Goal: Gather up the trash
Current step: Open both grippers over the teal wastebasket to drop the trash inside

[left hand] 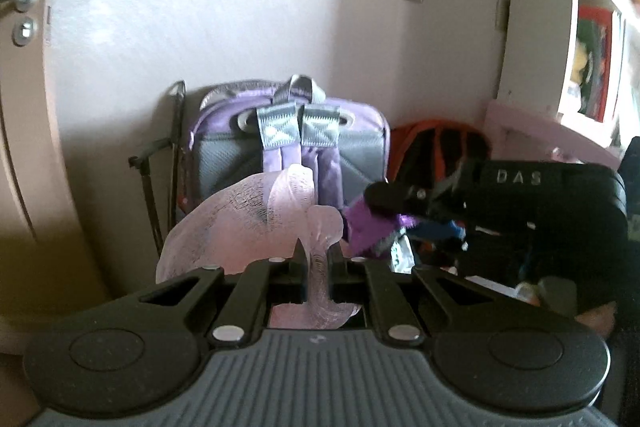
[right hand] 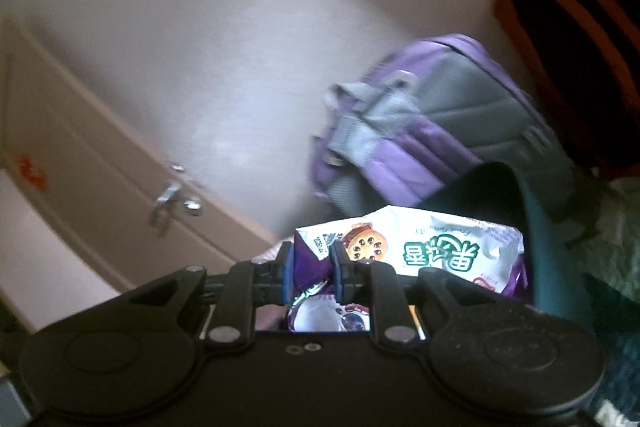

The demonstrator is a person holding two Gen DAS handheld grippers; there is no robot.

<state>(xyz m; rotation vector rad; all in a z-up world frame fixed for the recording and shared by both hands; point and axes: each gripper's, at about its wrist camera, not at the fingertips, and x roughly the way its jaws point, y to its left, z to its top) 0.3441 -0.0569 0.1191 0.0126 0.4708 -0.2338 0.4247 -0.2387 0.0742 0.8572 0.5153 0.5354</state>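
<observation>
Between the right gripper (right hand: 310, 273) jaws, pinched: purple snack wrapper (right hand: 400, 251). Left gripper (left hand: 316, 259) jaws clamped on pink bag (left hand: 240, 223), wrapper just right of it. Probably next: into the bag, leftward.

Backpack (left hand: 288, 143) leans on the wall (left hand: 224, 7), door (left hand: 20, 67) to its left, shelves (left hand: 592, 27) off right.

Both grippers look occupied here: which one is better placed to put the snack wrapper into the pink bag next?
Likely the right. The right gripper is shut on the snack wrapper, while the left gripper pinches the pink bag, holding it up beside the right one.
</observation>
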